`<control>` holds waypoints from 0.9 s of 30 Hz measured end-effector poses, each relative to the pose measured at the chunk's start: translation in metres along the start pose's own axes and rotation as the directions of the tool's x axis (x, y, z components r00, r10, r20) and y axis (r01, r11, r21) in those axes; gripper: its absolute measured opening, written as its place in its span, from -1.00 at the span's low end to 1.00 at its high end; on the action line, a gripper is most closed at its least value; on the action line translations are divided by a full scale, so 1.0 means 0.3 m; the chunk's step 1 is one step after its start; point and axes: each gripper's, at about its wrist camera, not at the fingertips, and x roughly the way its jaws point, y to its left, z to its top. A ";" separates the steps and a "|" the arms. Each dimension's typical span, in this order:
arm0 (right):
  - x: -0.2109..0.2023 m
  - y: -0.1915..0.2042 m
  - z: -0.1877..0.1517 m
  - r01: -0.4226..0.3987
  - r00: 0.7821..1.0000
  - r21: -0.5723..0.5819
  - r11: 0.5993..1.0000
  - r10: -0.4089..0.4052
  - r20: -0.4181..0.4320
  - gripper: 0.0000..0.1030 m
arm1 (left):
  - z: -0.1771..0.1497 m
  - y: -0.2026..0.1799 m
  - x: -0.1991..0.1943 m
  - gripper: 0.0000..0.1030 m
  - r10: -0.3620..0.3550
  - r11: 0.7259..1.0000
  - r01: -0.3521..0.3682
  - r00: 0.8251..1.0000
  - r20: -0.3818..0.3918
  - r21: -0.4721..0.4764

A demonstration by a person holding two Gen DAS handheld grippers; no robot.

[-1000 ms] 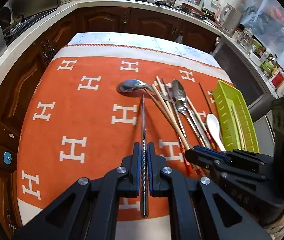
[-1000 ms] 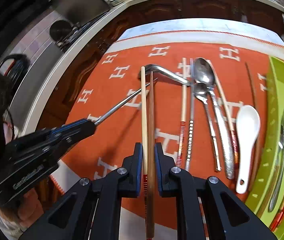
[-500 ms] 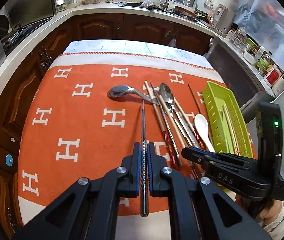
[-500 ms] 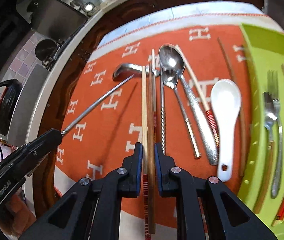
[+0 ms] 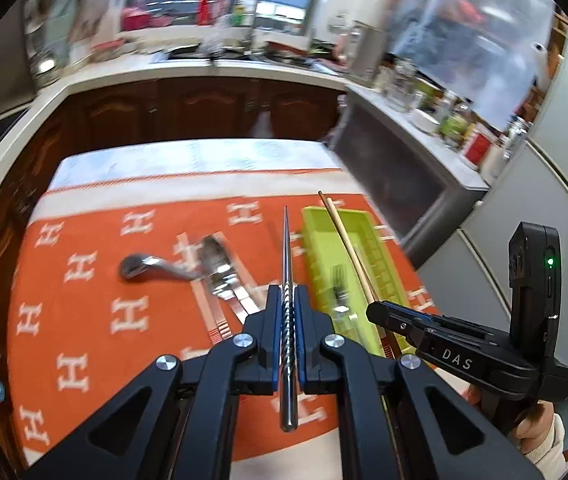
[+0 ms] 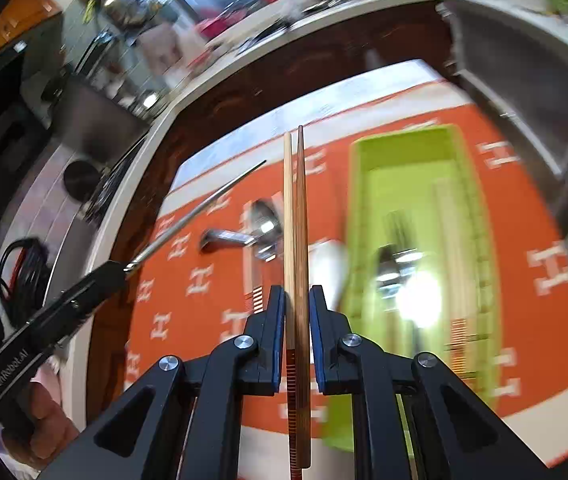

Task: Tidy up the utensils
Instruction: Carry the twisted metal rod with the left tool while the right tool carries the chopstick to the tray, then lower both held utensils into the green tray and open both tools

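Your left gripper [image 5: 287, 312] is closed on a metal chopstick [image 5: 287, 264], a thin steel rod with a twisted section lying right between the blue pads. Your right gripper [image 6: 296, 312] is clamped on a pair of wooden chopsticks [image 6: 295, 216], held side by side with their tips pointing forward. Both loads are in the air above the orange cloth [image 5: 92, 320], and the green tray [image 6: 403, 168] lies just to the right of them, with a fork [image 5: 337, 280] and some other pieces already inside. A ladle [image 5: 152, 270] and several spoons remain on the cloth; they are blurred, so I cannot count them.

I judge that the metal chopstick is stiff, smooth and slippery. The twisted part gives the pads some bite, so the present hold there is a good one. It is heavier than wood, and a long piece hangs behind the pads, so it may swing if you turn the wrist fast. The wooden pair is light and stiff and less slippery, but two sticks between flat pads can roll over each other or cross. Hold them near the thick end with the striped band, as now, and keep them parallel.

Writing that can be read: "DAS" in white on the side of the right gripper in the left view, and something like "GenRobot.AI" on the left gripper in the right view. The cloth has a repeated white "H" pattern.
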 end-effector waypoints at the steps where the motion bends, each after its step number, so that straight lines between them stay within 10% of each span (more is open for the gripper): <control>1: -0.021 -0.029 0.003 0.019 1.000 0.012 1.000 -0.019 0.010 -0.78 | 0.013 -0.033 0.018 -0.93 -0.010 1.000 0.010 1.000 -0.001 0.017; 18: 0.069 -0.333 -0.022 0.103 0.994 0.151 0.983 -0.095 -0.061 -0.78 | -0.040 -0.265 0.447 -0.91 -0.005 0.997 0.027 0.962 -0.272 0.077; 27: 0.121 -0.338 -0.005 0.091 0.994 0.161 0.983 -0.082 -0.065 -0.78 | -0.063 -0.267 0.384 0.32 0.026 0.992 0.005 0.968 -0.249 0.125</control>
